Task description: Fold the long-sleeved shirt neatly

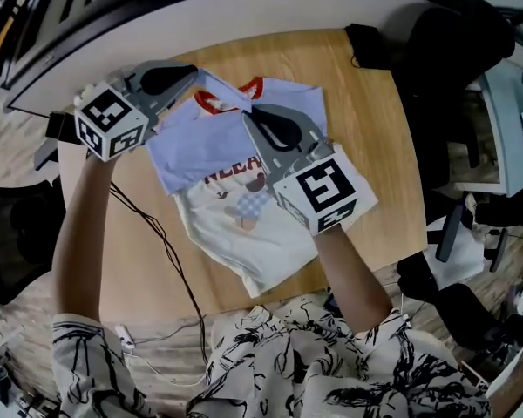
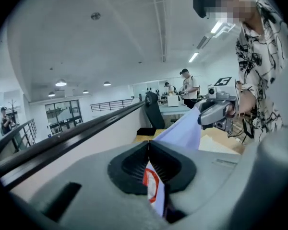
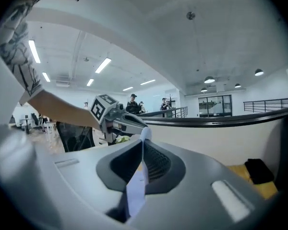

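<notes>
The long-sleeved shirt (image 1: 235, 225) lies on the round wooden table (image 1: 370, 146). It has a white printed body, a red collar and pale lilac sleeves. Its upper part is lifted off the table and folded over the print. My left gripper (image 1: 194, 75) is shut on the shirt's edge by the red collar; that red trim (image 2: 151, 181) shows between its jaws. My right gripper (image 1: 247, 113) is shut on lilac cloth (image 3: 137, 186) a short way to the right. A lilac band of the shirt (image 2: 182, 128) stretches between the two grippers. The shirt's lower hem rests near the table's front edge.
A black cable (image 1: 161, 238) runs across the table left of the shirt. A small black object (image 1: 366, 43) sits at the table's far edge. A black chair (image 1: 458, 50) stands to the right. A curved white wall with a dark rail (image 1: 244, 7) borders the table's far side.
</notes>
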`<state>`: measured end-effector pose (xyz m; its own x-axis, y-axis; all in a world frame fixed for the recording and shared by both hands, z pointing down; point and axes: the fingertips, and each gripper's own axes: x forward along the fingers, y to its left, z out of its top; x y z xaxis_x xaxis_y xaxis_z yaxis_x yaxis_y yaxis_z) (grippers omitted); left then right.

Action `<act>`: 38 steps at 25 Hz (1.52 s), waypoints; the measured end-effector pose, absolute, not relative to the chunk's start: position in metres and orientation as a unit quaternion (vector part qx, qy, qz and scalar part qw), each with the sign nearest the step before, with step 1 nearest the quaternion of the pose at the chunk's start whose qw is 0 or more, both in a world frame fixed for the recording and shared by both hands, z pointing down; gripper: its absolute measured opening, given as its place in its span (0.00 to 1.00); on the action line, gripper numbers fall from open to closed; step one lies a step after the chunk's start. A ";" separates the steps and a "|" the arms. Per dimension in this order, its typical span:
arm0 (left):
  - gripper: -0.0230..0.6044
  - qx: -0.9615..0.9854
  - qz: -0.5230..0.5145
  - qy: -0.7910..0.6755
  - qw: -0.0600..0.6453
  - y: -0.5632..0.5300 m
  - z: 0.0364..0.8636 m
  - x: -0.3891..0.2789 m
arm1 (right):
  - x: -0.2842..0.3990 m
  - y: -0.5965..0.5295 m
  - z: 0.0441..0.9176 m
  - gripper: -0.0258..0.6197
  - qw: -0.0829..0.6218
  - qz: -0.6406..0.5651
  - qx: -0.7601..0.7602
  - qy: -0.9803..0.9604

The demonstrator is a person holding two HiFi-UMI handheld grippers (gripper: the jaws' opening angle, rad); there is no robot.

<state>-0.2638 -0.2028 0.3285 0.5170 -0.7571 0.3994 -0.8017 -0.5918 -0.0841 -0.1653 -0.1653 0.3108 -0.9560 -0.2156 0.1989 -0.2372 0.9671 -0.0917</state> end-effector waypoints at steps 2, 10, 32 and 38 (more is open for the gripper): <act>0.05 0.869 0.218 -0.441 0.053 -0.188 0.355 -0.279 | -0.185 -0.147 0.333 0.07 0.116 0.038 0.114 -0.986; 0.05 0.875 0.287 -0.384 0.062 -0.128 0.444 -0.320 | -0.245 -0.087 0.412 0.07 0.208 -0.004 0.067 -0.976; 0.04 0.779 0.396 -0.456 0.171 -0.057 0.576 -0.421 | -0.324 0.012 0.573 0.08 0.388 -0.135 -0.042 -0.911; 0.18 0.739 0.295 -0.534 0.286 -0.066 0.567 -0.415 | -0.323 0.022 0.577 0.08 0.391 -0.222 -0.075 -0.890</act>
<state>-0.4152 -0.0657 0.5668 0.2563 -0.6209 0.7408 -0.9578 -0.2662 0.1083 -0.3231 0.0220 0.5773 -0.6833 -0.0396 0.7291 0.3078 0.8899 0.3367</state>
